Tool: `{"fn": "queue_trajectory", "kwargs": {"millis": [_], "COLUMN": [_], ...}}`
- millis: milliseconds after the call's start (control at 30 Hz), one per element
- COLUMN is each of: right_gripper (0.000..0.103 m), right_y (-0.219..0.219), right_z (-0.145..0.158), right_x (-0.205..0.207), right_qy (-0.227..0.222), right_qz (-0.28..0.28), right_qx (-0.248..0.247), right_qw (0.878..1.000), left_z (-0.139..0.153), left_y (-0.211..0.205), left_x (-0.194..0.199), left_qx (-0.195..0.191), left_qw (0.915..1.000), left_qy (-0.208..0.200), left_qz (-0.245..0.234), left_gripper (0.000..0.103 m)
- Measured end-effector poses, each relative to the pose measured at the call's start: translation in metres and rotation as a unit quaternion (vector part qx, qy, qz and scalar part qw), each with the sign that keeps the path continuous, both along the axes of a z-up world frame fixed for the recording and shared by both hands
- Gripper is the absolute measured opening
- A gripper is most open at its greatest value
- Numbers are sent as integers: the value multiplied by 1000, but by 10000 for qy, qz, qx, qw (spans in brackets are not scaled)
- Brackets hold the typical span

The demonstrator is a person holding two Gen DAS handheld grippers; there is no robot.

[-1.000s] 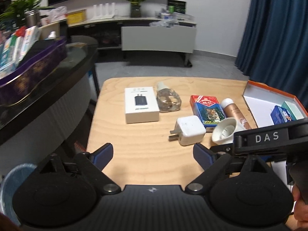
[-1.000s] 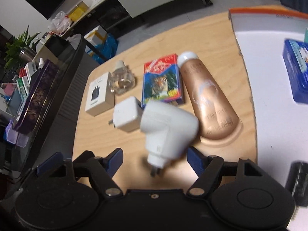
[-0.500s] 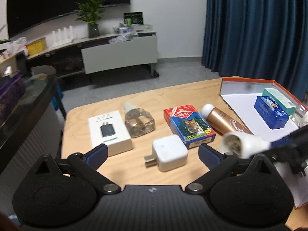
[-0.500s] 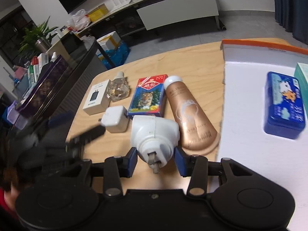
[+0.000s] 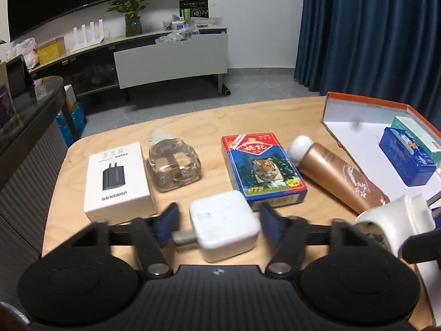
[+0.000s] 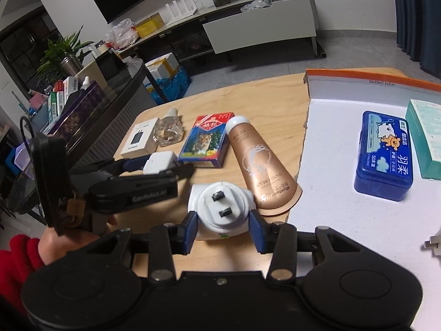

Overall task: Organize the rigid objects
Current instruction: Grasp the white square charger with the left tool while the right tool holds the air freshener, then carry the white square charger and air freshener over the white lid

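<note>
Between the left gripper's (image 5: pixel 219 222) blue pads, a smooth white cube charger (image 5: pixel 224 231) is lying on the pale plywood table (image 5: pixel 209 127) as the jaws are closing around it. The right gripper (image 6: pixel 222 227) is clamping a rounded white plug-in adapter (image 6: pixel 220 207), prongs facing back, beside a glossy bronze hand-cream tube (image 6: pixel 257 165).

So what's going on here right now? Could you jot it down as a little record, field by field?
Setting: wooden table with an open orange-rimmed box beside it
Right tool: shut on a white plug-in device, prongs towards the camera
Left tool: jaws closing around a white charger cube, pads not yet pressing
On the table: white charger box, glass bottle, tiger card pack, gold hand cream tube
In the box: blue tin, teal carton
</note>
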State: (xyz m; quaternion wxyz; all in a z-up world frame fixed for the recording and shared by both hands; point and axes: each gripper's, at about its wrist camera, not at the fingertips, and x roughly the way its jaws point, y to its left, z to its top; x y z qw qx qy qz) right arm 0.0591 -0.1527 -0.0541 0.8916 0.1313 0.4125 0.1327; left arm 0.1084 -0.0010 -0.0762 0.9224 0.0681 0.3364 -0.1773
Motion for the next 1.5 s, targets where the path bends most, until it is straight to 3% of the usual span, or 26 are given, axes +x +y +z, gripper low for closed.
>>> {"fn": "queue_trajectory", "kwargs": {"millis": [167,267,367,600,767,833,900,1033,1300,1500], "right_gripper": [55,77,82,82,82,74,74,74,74,74], "right_y": [7,16,24,42,48,51,52,43,-18,-94], "right_z": [-2,-1,-4,-24,-24,-23,-20,-5,53,83], "right_x": [3,6,15,34,43,43,39,25,-19,-44], "right_qy": [78,18,29,96,60,34,-61,-279,-861,-1089], "right_qz": [48,171,186,330,260,253,210,213,-262,-987], "right_qx": [-18,-97,-178,-492,-476,-514,-584,-367,-460,-622], "right_qw": [10000,9998,9997,9982,9985,9984,9981,9987,9949,9872], "left_z": [4,8,14,25,30,32,36,45,78,107], "left_y": [5,12,18,30,33,33,34,33,-4,-71], "left_x": [-10,-19,-28,-44,-52,-55,-59,-68,-88,-92], "left_qx": [-84,-143,-153,-310,-281,-216,-261,-309,-640,-808], "left_qw": [9998,9992,9986,9968,9957,9957,9956,9949,9933,9957], "left_qy": [126,185,194,181,118,91,60,18,135,121], "left_qz": [136,310,462,716,879,894,897,962,949,435], "left_gripper": [52,52,52,52,52,52,52,52,52,52]}}
